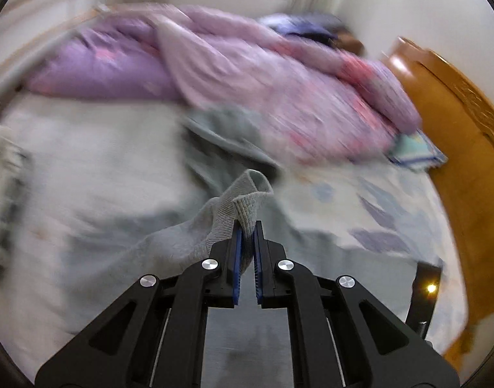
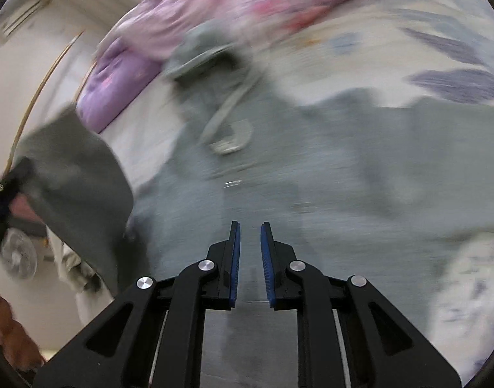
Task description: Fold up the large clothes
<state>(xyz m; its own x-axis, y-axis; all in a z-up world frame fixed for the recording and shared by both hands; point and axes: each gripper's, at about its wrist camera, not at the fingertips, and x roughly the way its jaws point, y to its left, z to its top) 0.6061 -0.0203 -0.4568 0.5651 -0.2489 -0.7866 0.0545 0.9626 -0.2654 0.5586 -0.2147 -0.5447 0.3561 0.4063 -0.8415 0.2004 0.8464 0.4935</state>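
Grey ribbed cuff (image 1: 247,207) sits pinched in my left gripper (image 1: 247,229) jaws; the right gripper (image 2: 250,232) jaws are slightly spread, empty, above the hoodie (image 2: 311,168) spread on the bed (image 1: 85,161). I'd carry the sleeve across flat, keeping tension. Only the right view shows the hood and drawstring (image 2: 224,113).

Open patterned bedsheet (image 1: 369,200) rightward; heaped purple quilt (image 1: 247,74) and wooden headboard (image 1: 457,123) beyond.
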